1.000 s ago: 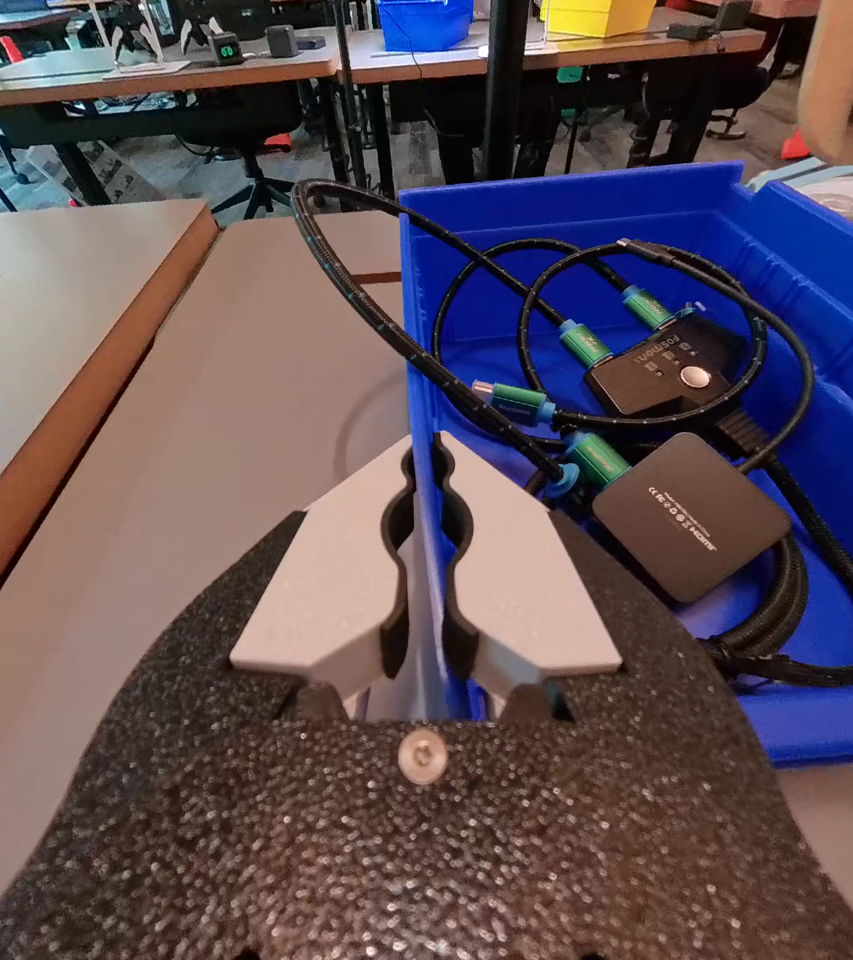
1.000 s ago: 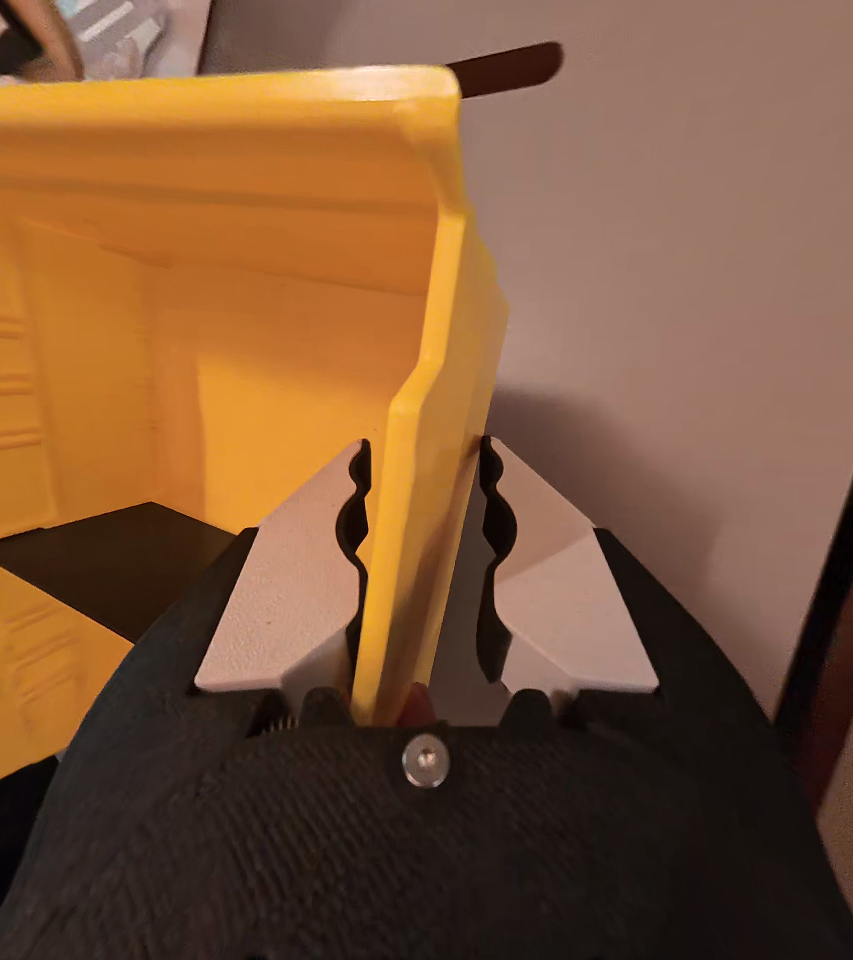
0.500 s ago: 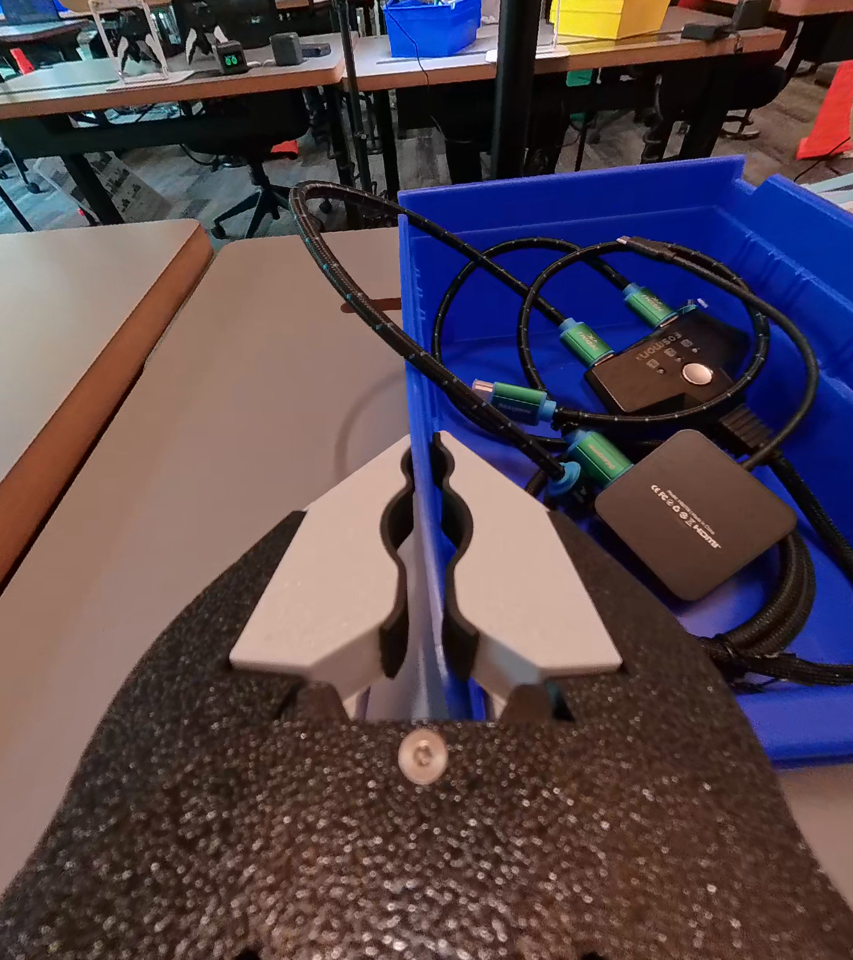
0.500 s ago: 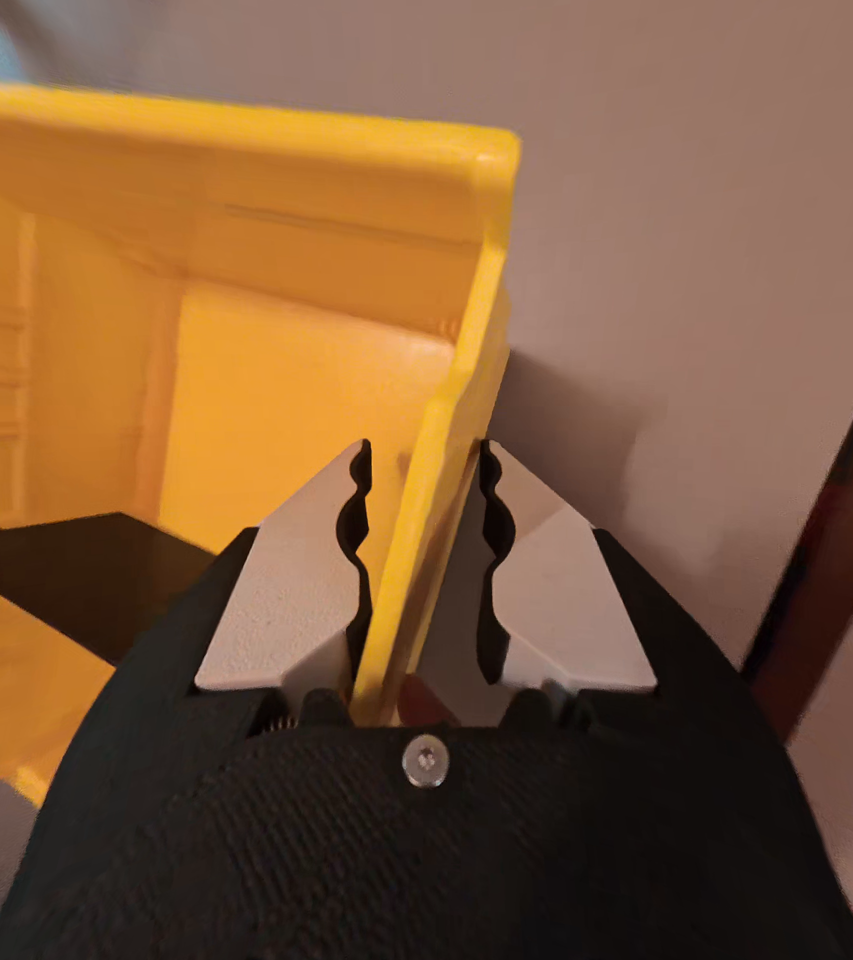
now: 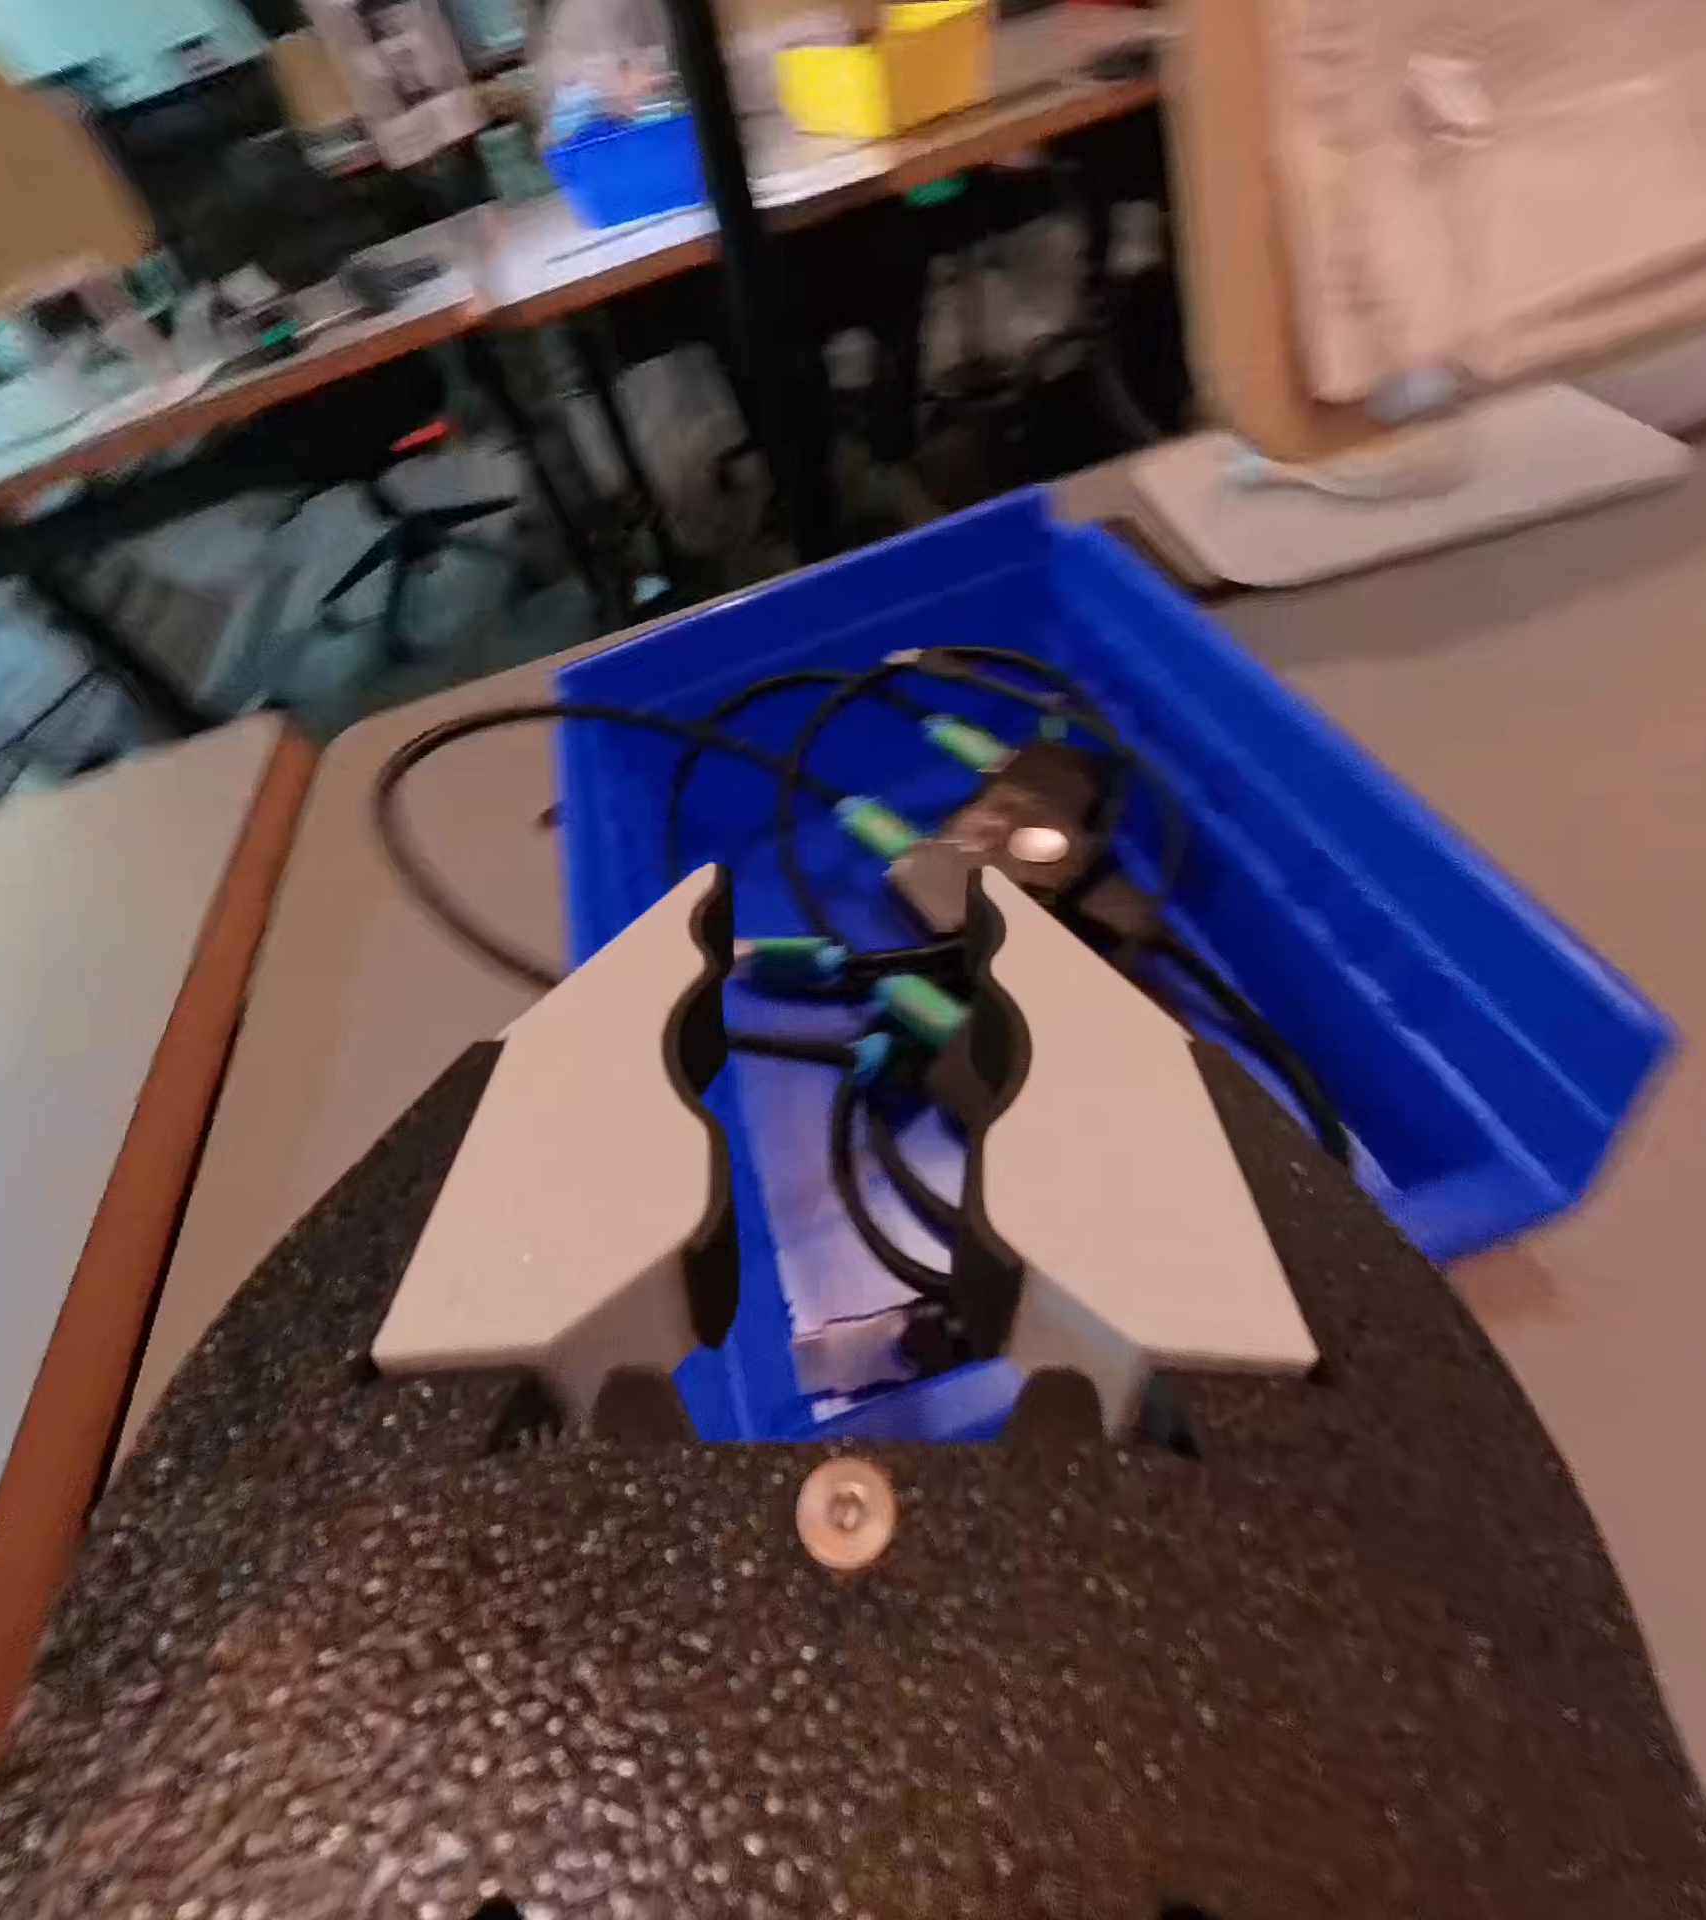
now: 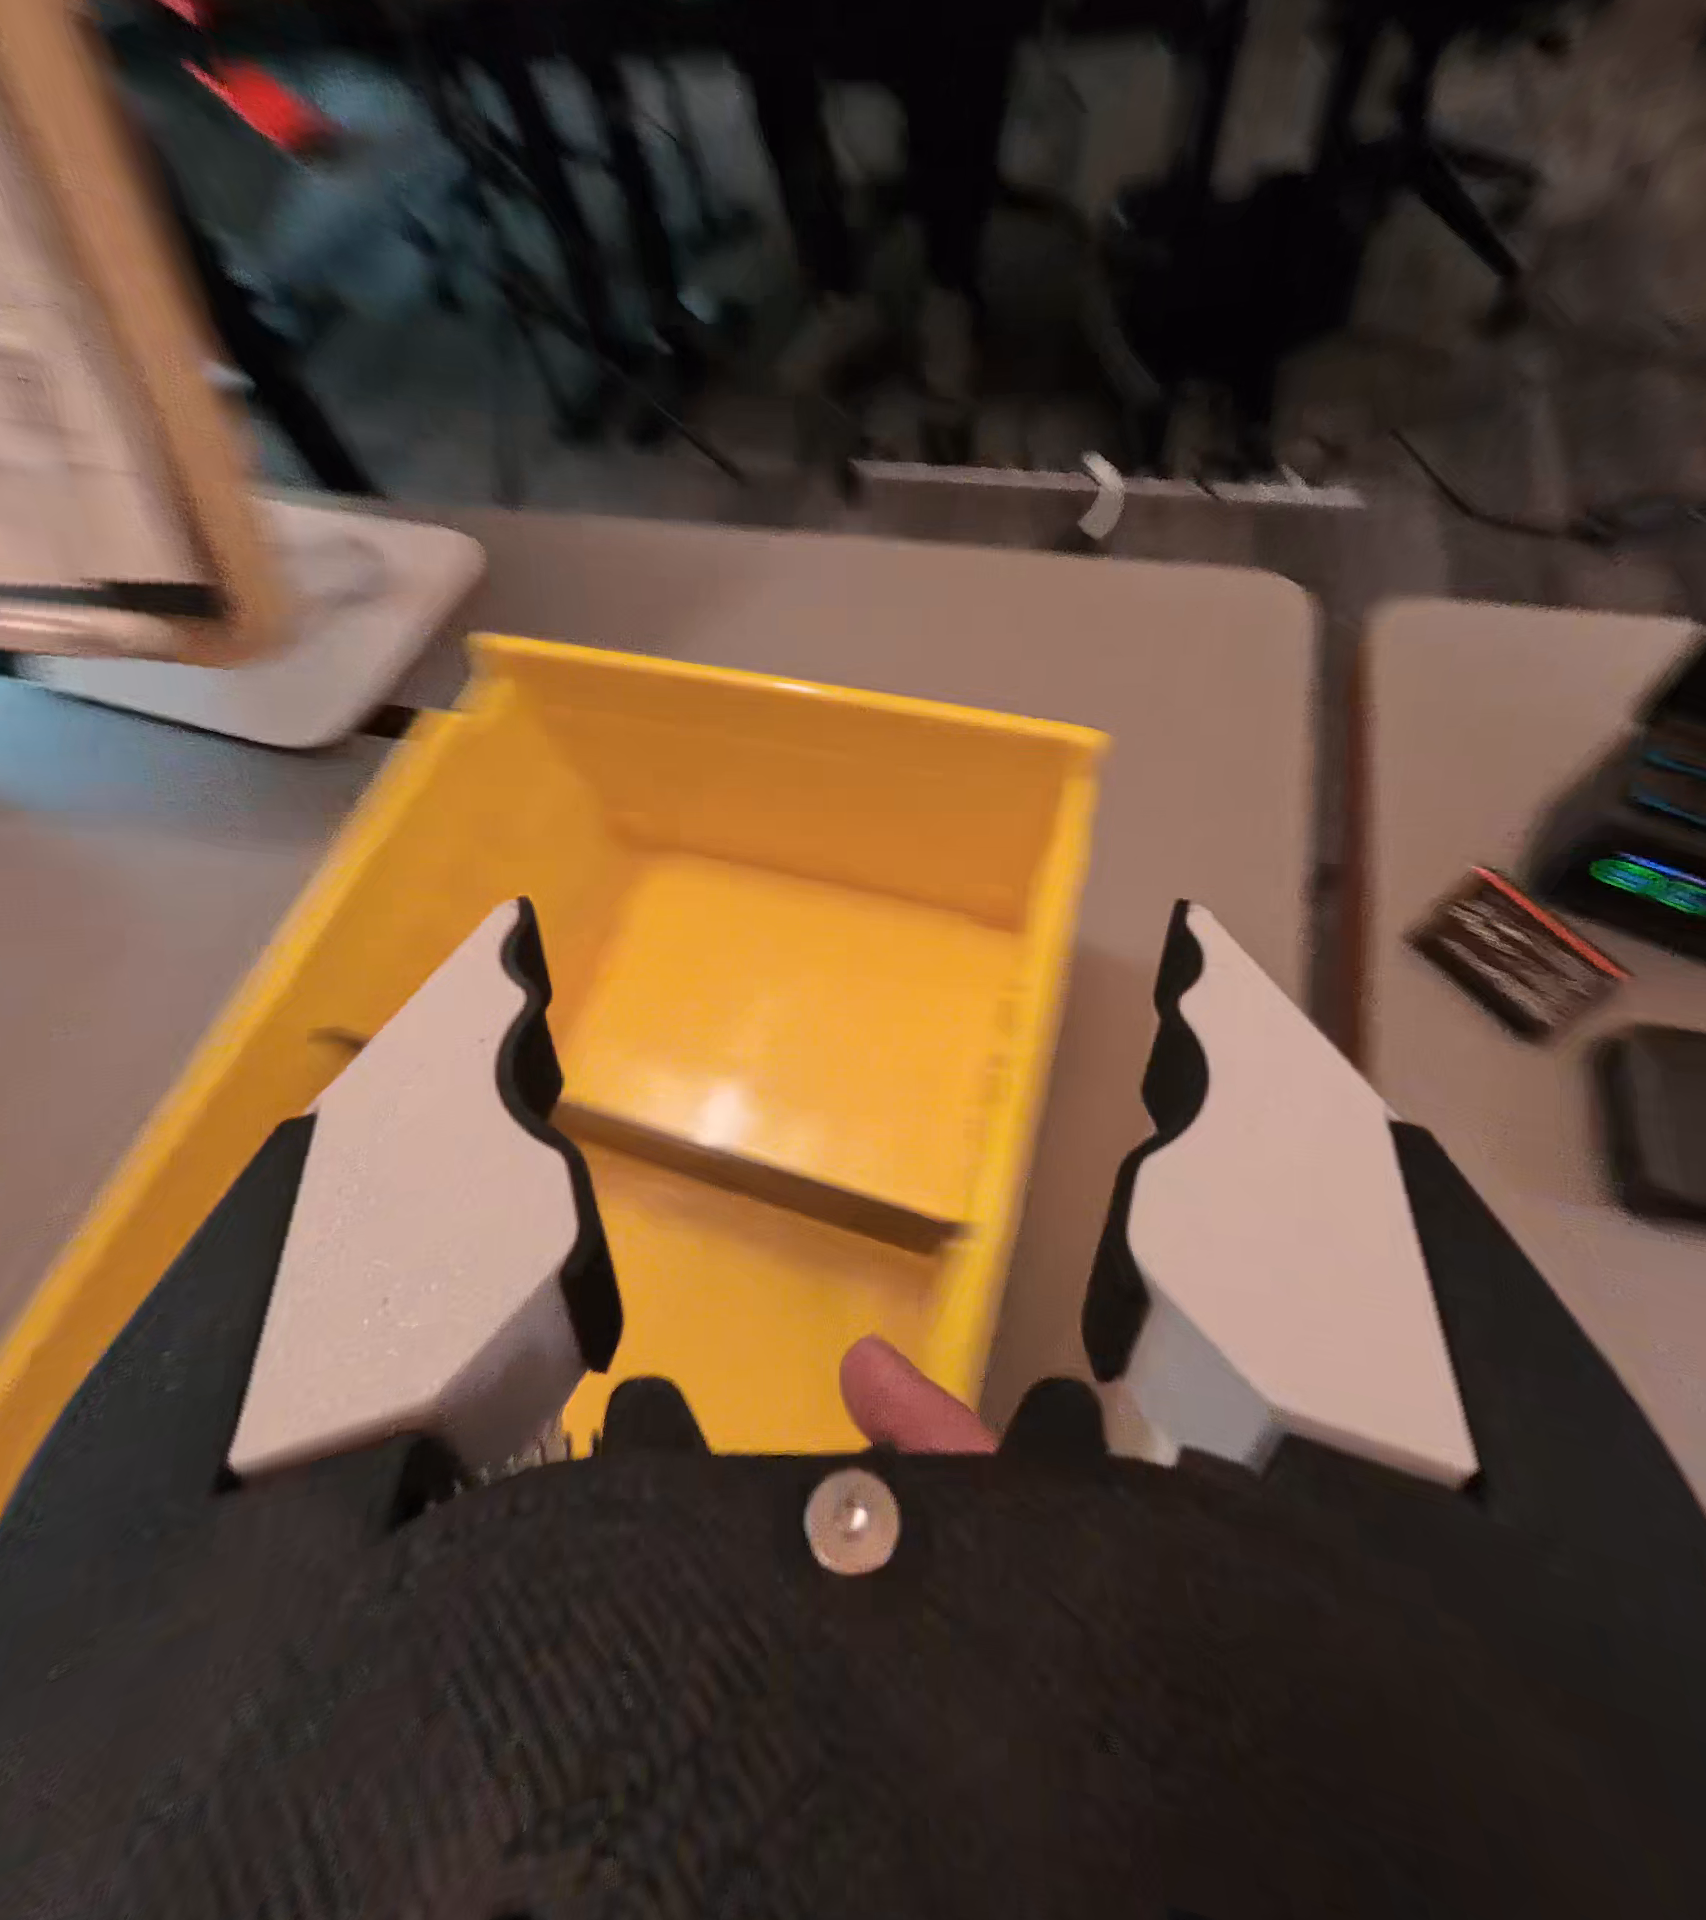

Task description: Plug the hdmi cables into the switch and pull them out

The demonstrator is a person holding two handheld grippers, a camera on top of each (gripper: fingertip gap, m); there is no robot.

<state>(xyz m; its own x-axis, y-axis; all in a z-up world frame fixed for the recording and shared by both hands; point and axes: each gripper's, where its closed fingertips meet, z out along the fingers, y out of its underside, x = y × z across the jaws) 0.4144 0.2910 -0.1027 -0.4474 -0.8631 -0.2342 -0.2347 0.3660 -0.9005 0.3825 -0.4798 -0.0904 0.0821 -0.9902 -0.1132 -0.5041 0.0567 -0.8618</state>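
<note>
A shared lab or workshop room: long work tables (image 5: 558,281) with brown edging stand in rows, loaded with small equipment and plastic parts bins, among them a blue bin (image 5: 625,171) and a yellow bin (image 5: 880,68) in the blurred background. A rolling office chair (image 5: 413,520) sits beneath one table, and cardboard (image 5: 1514,187) leans at right.

I count one blue bin (image 5: 1348,935) on my bench (image 5: 1555,831), holding one black switch (image 5: 1025,821) that I can make out and four green-tipped cable plugs (image 5: 880,831). On the other side I count one yellow bin (image 6: 828,790) with one flat yellow insert (image 6: 776,1039) inside.
</note>
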